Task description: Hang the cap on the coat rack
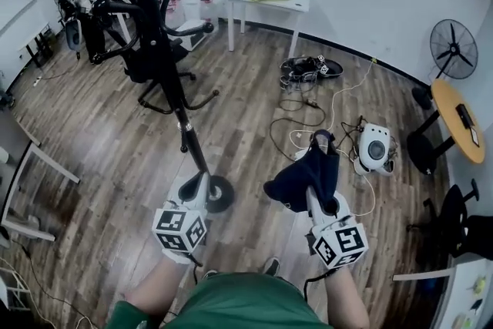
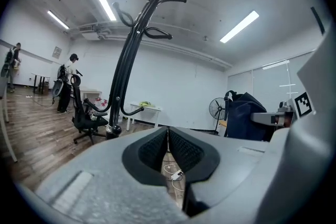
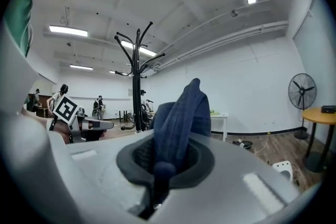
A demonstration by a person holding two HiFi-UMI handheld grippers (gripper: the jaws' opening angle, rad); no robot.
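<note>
The cap [image 1: 306, 175], dark blue, is up in the air, clamped in the right gripper [image 1: 314, 195] over the wooden floor [image 1: 92, 142]. It is just to the right of the round foot of the coat rack [image 1: 150, 19]. The right gripper view shows the jaws pressed together on a fold of the cloth, with the rest of the cap standing up beyond the tips. A pinch on one edge like this probably leaves the crown loose, so it can drop over a hook. The cap touches no hook yet and sits low against the rack, so the hanging is not done.

The left gripper [image 1: 196, 187] sits beside the right one, just in front of the rack's foot. Its jaws are closed with nothing between them. I judge it is held clear as a spare, since one grip is enough for so light a thing.

The rack stands upright on the floor, its black pole rising close ahead of the person. That puts it near enough for a lift and a short reach.

There is one cap, one coat rack and two grippers. The rack has several curved arms, some high and some lower, but they overlap too much to count exactly. Farther off there is one standing fan [image 1: 453, 50] and a tangle of cables [image 1: 308, 115] on the floor.
</note>
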